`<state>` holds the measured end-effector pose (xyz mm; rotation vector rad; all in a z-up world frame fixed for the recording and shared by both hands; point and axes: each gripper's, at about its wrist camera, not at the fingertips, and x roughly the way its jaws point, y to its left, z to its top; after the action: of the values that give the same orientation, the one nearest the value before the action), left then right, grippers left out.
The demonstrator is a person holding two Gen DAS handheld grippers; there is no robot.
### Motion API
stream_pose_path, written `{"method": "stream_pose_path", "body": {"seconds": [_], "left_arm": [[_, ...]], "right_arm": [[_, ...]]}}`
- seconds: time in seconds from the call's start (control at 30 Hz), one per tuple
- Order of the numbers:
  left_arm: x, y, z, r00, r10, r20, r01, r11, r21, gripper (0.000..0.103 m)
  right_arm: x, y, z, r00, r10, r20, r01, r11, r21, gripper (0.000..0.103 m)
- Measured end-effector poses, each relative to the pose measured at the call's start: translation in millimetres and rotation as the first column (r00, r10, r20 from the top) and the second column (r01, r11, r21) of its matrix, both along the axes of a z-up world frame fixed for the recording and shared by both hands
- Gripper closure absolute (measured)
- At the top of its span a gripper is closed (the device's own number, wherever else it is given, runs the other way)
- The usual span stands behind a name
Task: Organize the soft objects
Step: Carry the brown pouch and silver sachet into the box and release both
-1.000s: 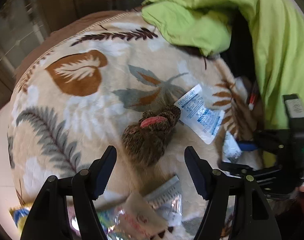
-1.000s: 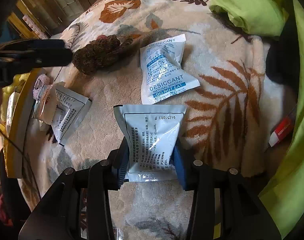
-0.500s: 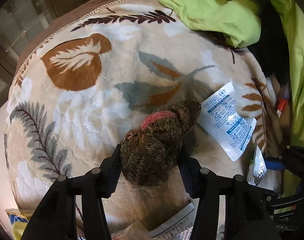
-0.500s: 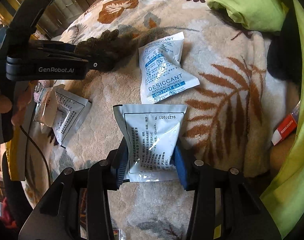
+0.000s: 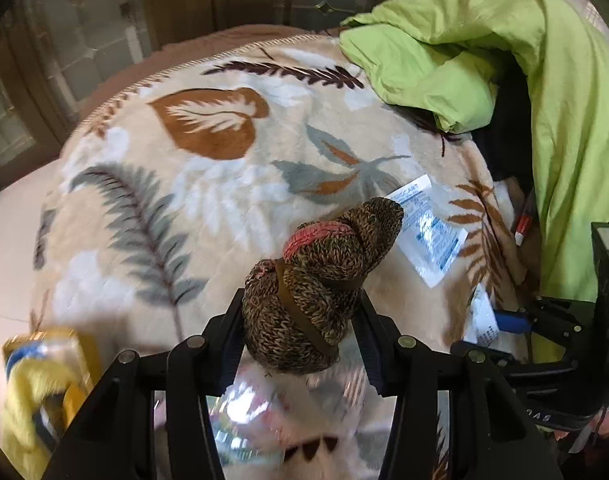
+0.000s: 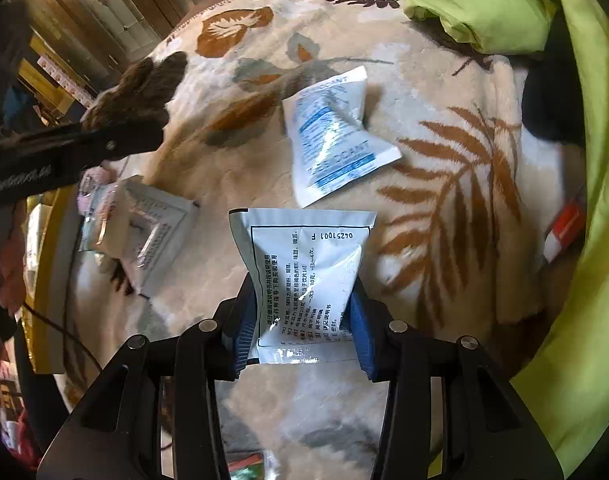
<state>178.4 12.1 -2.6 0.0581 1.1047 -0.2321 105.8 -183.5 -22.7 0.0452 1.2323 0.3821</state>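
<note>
While both tools sit over the leaf-print blanket (image 5: pixel 152 216), each one is loaded. Left gripper (image 5: pixel 300 332): fingers narrowed onto the brown knitted bundle (image 5: pixel 320 280), pads pressing its lower sides; the bundle's far end with the pink band points away toward the blue-printed desiccant sachet (image 5: pixel 428 236) and overlaps its near-left corner in view. Whether the bundle is clear of the blanket cannot be told. Right gripper (image 6: pixel 304 328): fingers clenched on the white printed pouch (image 6: pixel 308 280), blue pads (image 6: pixel 360 328) against its two side edges, pouch upright between them.

Edges and room: green fabric (image 5: pixel 504 80) bounds the far right; blanket hem (image 5: pixel 192 68) runs along the far left. Open blanket lies far left of the bundle. Near left, a foil packet (image 6: pixel 144 232) and a yellow item (image 5: pixel 36 392), blurred.
</note>
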Motion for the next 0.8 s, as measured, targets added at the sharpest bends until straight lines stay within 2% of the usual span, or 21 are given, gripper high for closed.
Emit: {"method": "stream_pose_path", "body": {"seconds": [0.33, 0.57, 0.8], "left_arm": [[-60, 21, 15, 0.996, 0.081, 0.049, -0.079, 0.996, -0.031, 0.053], [-106, 51, 28, 0.987, 0.139, 0.086, -0.138, 0.990, -0.022, 0.053], [-136, 91, 34, 0.973, 0.212, 0.089, -0.211, 0.977, -0.019, 0.053]], "right_arm": [[-36, 19, 29, 0.999, 0.002, 0.046, -0.004, 0.999, 0.045, 0.061], [-57, 55, 45, 0.996, 0.061, 0.073, -0.066, 0.995, 0.072, 0.061], [-70, 103, 59, 0.984, 0.148, 0.098, -0.156, 0.984, 0.085, 0.061]]}}
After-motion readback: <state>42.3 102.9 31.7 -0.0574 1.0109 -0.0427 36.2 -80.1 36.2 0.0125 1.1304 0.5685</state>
